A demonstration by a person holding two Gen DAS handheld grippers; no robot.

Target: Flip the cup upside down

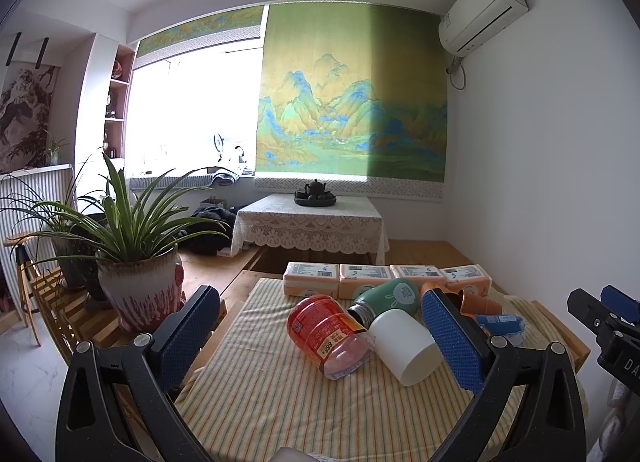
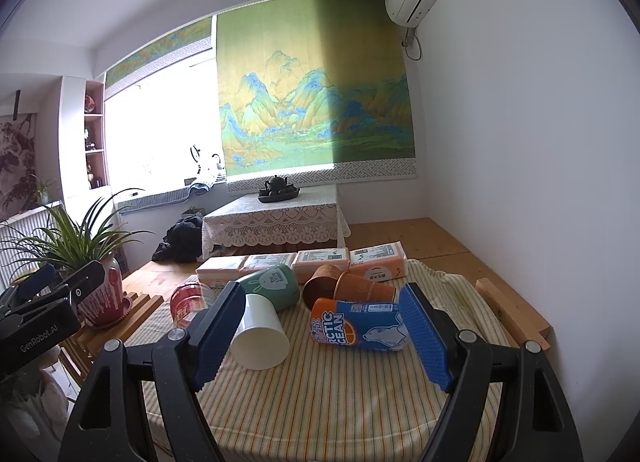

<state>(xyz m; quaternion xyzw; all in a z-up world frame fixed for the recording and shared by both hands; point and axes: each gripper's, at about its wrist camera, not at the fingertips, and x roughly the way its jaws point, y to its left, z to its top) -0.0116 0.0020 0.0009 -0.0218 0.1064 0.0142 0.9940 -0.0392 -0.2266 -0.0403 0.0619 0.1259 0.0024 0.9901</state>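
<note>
Left gripper (image 1: 316, 338) and right gripper (image 2: 320, 336) wide open, empty. White cup (image 2: 260, 336) on side; red jar (image 1: 330, 332), blue can (image 2: 360, 324), green bottle (image 2: 276, 286) crowd it.

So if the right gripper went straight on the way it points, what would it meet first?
Probably the blue Arctic Ocean can lying on its side between the open fingers; the white plastic cup lies just left of that line. Depth is uncertain.

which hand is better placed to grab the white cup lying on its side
Left, I'd say. The white cup lies between the open left tool and its fingers, while the open right tool frames the blue can instead.
</note>
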